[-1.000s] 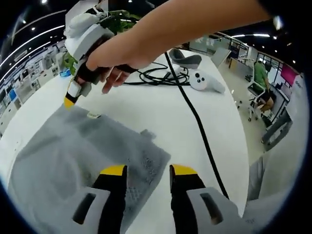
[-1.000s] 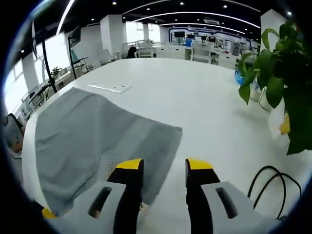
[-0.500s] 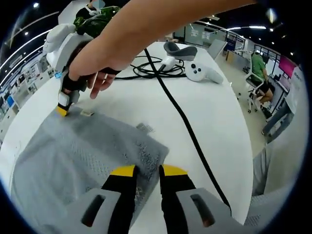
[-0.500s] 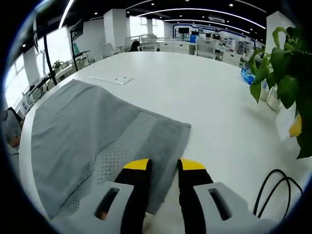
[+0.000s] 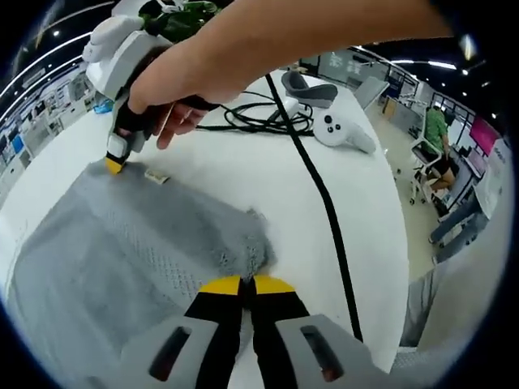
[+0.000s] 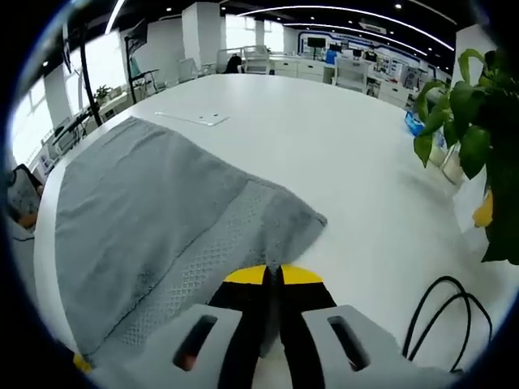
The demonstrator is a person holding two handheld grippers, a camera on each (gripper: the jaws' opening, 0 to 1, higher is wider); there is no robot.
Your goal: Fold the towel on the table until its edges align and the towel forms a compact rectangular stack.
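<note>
Yellow-tipped jaws of the left gripper (image 5: 242,285) are pressed together on a corner of the grey towel (image 5: 122,251), the cloth bunched into a small ridge just ahead of the tips. In the right gripper view, the right gripper (image 6: 272,275) likewise has its yellow tips closed on the towel's near edge, pinching the fabric. The towel lies spread flat on the white table (image 6: 357,178). In the left gripper view the person's hand (image 5: 174,89) holds the right gripper at the towel's far corner, beside a small tag (image 5: 156,176). Beyond it, a black cable (image 5: 324,203) crosses the table past a white controller (image 5: 340,131). A green plant (image 6: 474,138) stands at the table's edge.
</note>
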